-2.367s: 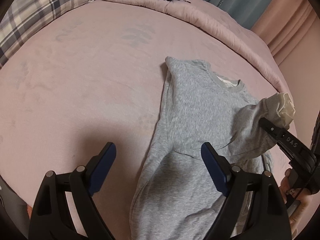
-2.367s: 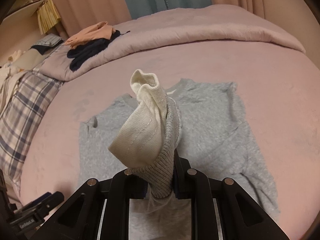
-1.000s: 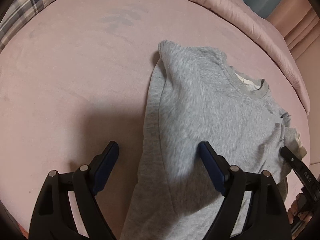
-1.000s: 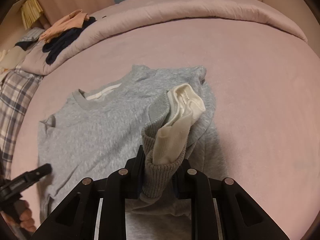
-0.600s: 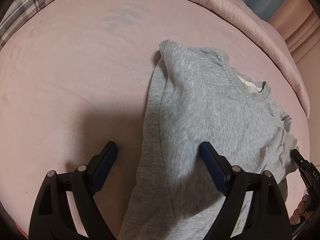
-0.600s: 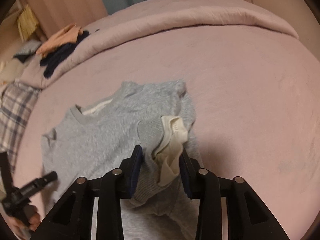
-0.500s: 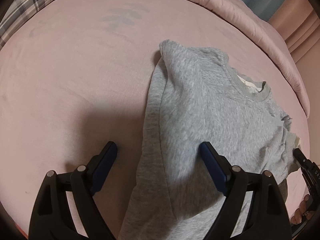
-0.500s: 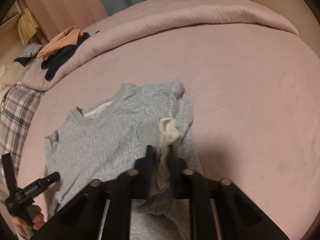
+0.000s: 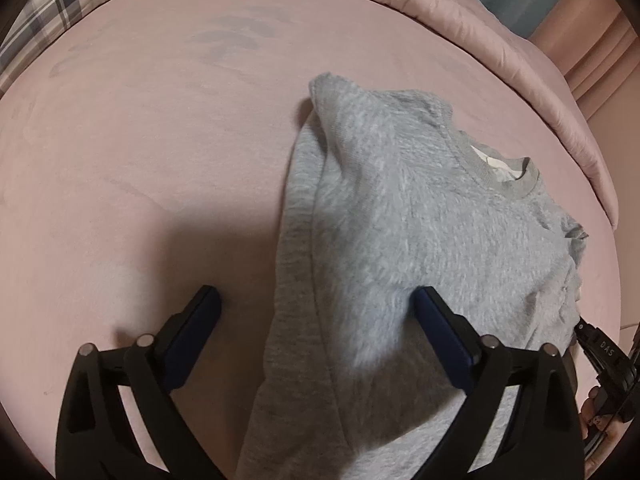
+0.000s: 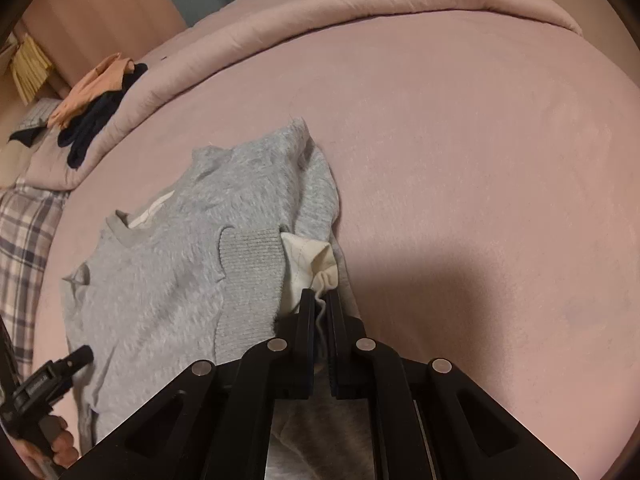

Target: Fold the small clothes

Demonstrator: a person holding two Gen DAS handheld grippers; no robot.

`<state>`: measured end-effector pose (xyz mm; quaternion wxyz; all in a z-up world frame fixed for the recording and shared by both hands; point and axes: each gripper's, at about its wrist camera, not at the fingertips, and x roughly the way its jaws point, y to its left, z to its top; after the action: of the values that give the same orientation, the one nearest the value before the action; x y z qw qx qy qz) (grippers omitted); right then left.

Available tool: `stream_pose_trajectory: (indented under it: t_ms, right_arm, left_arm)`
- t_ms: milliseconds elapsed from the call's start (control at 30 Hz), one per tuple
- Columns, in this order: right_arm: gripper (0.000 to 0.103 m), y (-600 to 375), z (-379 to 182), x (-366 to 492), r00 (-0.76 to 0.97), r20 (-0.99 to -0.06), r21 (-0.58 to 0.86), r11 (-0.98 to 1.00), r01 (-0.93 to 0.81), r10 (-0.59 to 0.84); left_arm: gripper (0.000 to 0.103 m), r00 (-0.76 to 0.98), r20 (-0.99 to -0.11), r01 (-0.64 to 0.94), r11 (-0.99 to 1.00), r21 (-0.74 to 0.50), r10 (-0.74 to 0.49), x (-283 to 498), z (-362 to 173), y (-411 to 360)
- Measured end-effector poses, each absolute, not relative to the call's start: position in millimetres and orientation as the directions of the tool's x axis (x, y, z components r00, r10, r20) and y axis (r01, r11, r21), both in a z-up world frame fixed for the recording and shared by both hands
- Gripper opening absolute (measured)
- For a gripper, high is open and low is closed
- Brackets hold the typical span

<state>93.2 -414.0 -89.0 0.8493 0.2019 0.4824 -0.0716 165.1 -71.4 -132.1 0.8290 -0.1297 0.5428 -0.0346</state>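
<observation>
The soft, light, floppy sweater, spread mid-bed, is best taken at cuff or hem: its cuff is pinched by the right gripper, while the left gripper, just opened wide, straddles its side edge.

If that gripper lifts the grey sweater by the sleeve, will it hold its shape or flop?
The grey sweater will probably flop: it already drapes in soft folds on the bed. The cream cuff lining bunches where the right gripper pinches it, so it looks limp. Its fuzzy knit likely won't slip.
</observation>
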Motion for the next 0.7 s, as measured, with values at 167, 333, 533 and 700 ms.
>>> stream_pose_trajectory:
  t_ms: [167,333,533,700]
  right_arm:
    - [0.006,-410,-90,95,0.523,-0.851,0.249,0.916,0.313,0.053]
    - [0.006,-413,-91,91,0.534,-0.843,0.280,0.906,0.318,0.073]
    - [0.006,-412,-92,87,0.538,-0.841,0.266,0.909,0.319,0.057]
    - [0.006,-413,-90,86,0.543,-0.837,0.271,0.909,0.317,0.060]
  left_arm:
    - [0.102,0.420,-0.891,-0.064,0.974,-0.217,-0.171,163,-134,-79]
    - [0.102,0.422,-0.889,-0.057,0.973,-0.223,-0.179,163,-135,-77]
    - [0.100,0.410,-0.888,-0.015,0.971,-0.237,-0.210,162,-132,-75]
    - [0.089,0.399,-0.873,0.007,0.953,-0.304,-0.282,146,-123,-64]
